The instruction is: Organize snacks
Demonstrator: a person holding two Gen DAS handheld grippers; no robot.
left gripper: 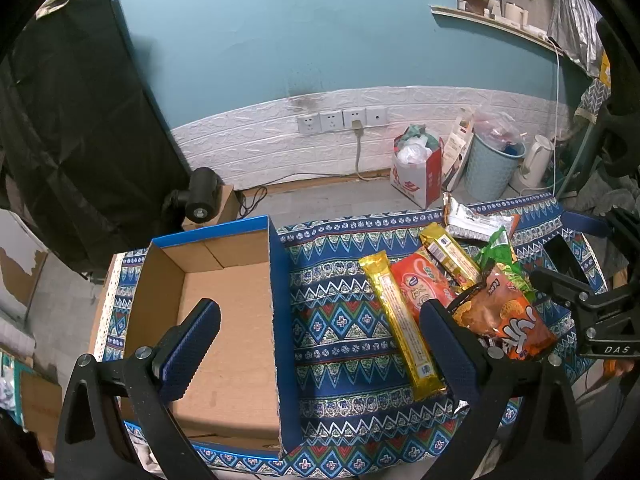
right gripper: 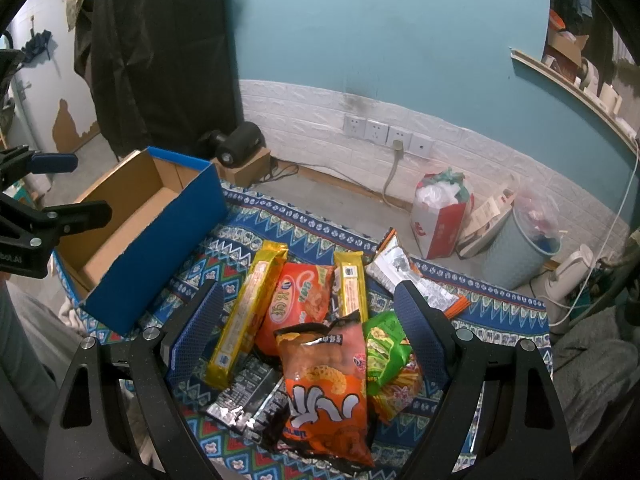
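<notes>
Now both grippers, left [left gripper: 320, 344] & right [right gripper: 310, 328], jaws wide apart, holding nothing.

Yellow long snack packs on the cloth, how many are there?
2. One long yellow pack lies left of the red bag; a shorter yellow pack lies right of it. More may hide under the pile.

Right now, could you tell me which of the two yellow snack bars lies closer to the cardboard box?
The longer yellow bar, on the box side of the red-orange packet. The shorter yellow bar lies on that packet's far side, beside the white packet.
</notes>
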